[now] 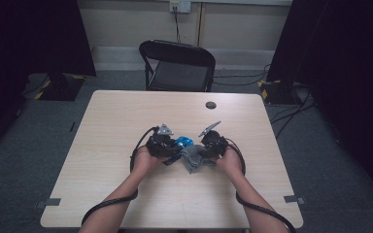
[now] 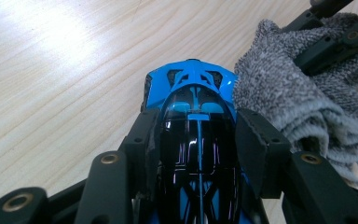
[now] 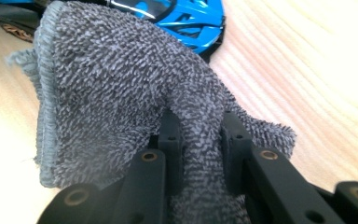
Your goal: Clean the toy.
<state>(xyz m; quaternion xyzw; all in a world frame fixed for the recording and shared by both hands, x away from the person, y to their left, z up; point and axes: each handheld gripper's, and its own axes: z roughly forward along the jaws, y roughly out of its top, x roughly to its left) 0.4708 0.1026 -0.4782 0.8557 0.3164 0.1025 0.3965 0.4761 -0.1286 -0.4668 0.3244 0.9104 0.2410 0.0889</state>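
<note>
A blue and black toy car (image 2: 193, 116) sits between the jaws of my left gripper (image 2: 196, 135), which is shut on its sides. In the high view the toy car (image 1: 183, 141) shows as a blue spot beside the left gripper (image 1: 167, 144) at the table's middle. My right gripper (image 3: 199, 135) is shut on a fold of a grey terry cloth (image 3: 116, 93). The cloth (image 2: 289, 93) lies against the car's right side, and its loose part (image 1: 193, 159) hangs down between the two hands. The right gripper (image 1: 209, 145) sits just right of the car.
The light wooden table (image 1: 126, 116) has a small dark round disc (image 1: 211, 105) near its far edge. A black folding chair (image 1: 177, 68) stands behind the table. Cables trail from both grippers toward the near edge.
</note>
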